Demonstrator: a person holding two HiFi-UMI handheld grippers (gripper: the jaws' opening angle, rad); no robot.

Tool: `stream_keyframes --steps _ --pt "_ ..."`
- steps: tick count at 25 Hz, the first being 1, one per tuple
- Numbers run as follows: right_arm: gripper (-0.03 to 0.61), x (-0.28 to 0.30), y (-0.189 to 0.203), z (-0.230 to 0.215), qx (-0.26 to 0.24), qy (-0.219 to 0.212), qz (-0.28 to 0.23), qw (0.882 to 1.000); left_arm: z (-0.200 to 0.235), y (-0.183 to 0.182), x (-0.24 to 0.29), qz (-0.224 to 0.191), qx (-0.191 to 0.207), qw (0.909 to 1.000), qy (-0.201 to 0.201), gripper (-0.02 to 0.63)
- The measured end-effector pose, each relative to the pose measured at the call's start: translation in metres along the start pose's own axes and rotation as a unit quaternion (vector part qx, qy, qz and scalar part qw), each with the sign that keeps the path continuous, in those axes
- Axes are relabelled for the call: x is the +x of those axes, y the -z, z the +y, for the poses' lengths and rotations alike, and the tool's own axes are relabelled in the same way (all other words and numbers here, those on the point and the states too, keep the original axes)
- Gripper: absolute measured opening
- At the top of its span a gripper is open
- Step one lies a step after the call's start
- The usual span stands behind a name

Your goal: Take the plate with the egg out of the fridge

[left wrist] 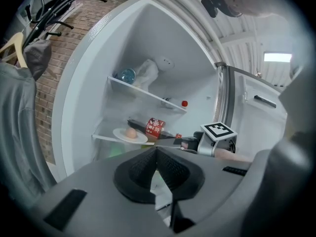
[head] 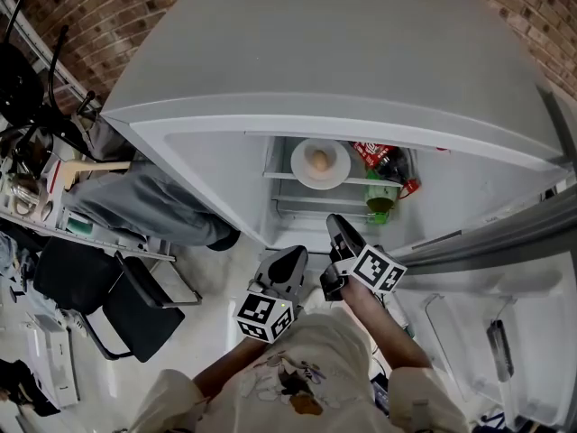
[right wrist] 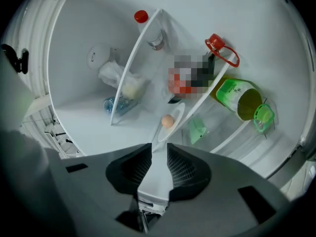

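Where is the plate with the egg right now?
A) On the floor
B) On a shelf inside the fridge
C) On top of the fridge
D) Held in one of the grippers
B: the plate carrying the egg rests on a fridge shelf, behind the open door.

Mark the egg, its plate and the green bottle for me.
egg (head: pixel 319 161): head view, middle of the shell.
plate (head: pixel 300 171): head view, bare white rim left of the egg.
green bottle (right wrist: pixel 238 98): right gripper view, middle of its body.
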State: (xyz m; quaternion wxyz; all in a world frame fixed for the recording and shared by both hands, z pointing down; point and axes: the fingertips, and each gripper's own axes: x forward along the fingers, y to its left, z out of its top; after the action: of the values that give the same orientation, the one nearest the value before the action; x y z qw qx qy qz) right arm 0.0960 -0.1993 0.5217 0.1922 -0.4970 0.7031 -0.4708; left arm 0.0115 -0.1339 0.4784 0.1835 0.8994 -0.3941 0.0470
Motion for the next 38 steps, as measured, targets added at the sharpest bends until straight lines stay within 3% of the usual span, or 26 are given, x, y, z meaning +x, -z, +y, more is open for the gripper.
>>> stream_keyframes --steps 24,38 --pt "0.11 0.032 -0.015 -0.006 0.048 0.001 0.001 0.999 0.007 0.003 0.005 0.006 0.001 0.9999 -0.011 0.009" --pt "0.137 0.054 -0.024 -0.025 0.115 0.018 -0.011 0.993 0.013 0.002 0.004 0.001 -0.002 0.9997 -0.024 0.009"
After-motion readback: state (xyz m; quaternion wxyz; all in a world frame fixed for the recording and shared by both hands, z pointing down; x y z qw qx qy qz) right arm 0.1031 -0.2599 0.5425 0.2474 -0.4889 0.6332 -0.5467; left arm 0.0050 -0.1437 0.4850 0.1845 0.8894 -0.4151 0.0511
